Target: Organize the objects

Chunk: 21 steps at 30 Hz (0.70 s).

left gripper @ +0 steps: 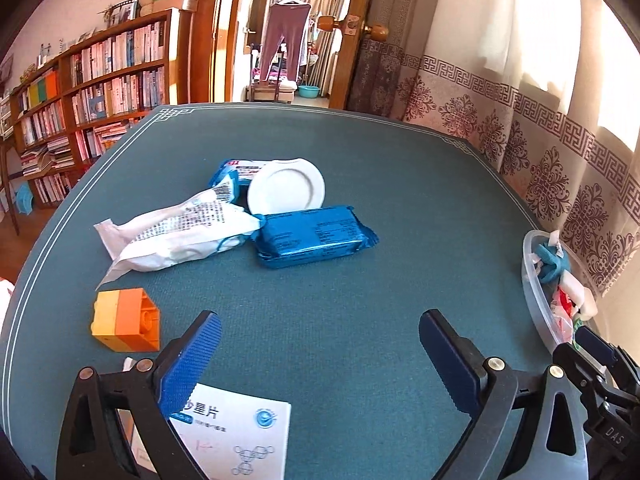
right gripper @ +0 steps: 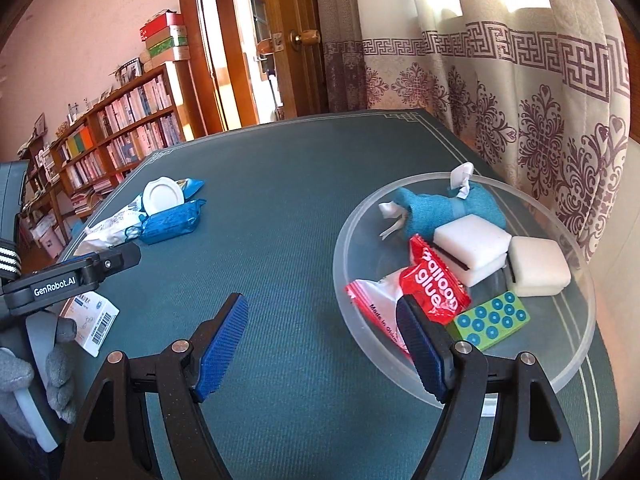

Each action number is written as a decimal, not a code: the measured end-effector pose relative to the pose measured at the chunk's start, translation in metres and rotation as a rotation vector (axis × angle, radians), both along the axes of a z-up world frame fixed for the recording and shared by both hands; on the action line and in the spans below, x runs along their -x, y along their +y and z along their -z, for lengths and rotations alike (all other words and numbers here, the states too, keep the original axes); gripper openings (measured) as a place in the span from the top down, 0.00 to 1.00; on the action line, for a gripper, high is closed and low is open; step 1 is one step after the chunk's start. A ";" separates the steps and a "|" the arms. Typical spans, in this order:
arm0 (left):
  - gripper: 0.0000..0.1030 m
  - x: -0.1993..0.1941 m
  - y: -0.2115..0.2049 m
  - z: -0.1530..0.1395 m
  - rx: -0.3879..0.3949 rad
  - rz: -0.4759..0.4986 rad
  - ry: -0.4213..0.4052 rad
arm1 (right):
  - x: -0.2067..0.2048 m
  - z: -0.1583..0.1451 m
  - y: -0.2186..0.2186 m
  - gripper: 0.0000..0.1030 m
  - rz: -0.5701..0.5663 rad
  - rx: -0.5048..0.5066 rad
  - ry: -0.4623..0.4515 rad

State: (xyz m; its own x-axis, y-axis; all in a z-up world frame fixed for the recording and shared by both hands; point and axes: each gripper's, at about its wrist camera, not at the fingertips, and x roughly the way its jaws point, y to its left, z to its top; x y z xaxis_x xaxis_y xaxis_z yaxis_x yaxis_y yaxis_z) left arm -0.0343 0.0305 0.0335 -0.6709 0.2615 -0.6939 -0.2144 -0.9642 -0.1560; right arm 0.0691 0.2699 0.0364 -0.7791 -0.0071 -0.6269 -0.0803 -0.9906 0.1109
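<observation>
The left gripper (left gripper: 320,340) hangs above the green table (left gripper: 360,280) with its jaws spread wide and nothing between them. Its left finger stands over the corner of a white medicine box (left gripper: 236,440) that lies at the near edge. Just left of it sits an orange and yellow building block (left gripper: 126,320). Farther out, near the table's middle, lie a white printed packet (left gripper: 176,236), a blue wipes pack (left gripper: 316,236) and a small white plate (left gripper: 286,186), the plate leaning on another blue packet (left gripper: 230,174) behind it.

The right gripper (right gripper: 324,332) is also apart and empty, its right finger reaching over the near rim of a clear plastic bowl (right gripper: 576,356) on the right side of the table. In the bowl lie a red balloon glue packet (right gripper: 436,280), a green block with blue studs (right gripper: 492,318), two white cases (right gripper: 472,248), and a teal cloth (right gripper: 424,208) at the far side. A gloved hand (right gripper: 40,368) grips the left gripper's handle at the left.
</observation>
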 end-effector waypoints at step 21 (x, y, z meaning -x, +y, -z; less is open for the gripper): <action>0.11 0.025 -0.088 0.017 0.019 -0.223 -0.047 | 0.021 0.018 -0.058 0.23 -0.221 0.051 -0.101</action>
State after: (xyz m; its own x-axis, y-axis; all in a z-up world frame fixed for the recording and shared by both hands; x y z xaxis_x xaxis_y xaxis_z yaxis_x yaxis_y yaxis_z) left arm -0.0594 -0.0577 0.0169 -0.6775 0.0969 -0.7291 0.0116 -0.9897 -0.1424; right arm 0.0476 0.2115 0.0183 -0.6884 -0.2037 -0.6961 0.1243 -0.9787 0.1634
